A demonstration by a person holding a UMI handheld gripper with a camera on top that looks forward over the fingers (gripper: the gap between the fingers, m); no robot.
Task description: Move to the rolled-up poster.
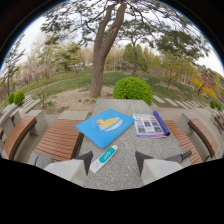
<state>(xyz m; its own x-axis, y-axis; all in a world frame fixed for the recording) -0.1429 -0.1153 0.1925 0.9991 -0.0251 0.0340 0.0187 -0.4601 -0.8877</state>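
The gripper hangs over the near end of a stone table, its jaws wide apart with nothing between them. Just ahead of the left finger lies a white tube (teal label, set at a slant). Beyond it sits a blue sheet, and to its right a leaflet. The rolled-up poster, seemingly purple, touches the leaflet's right side, close to the table's edge. Wooden benches flank the table; bare stone lies between fingers and poster.
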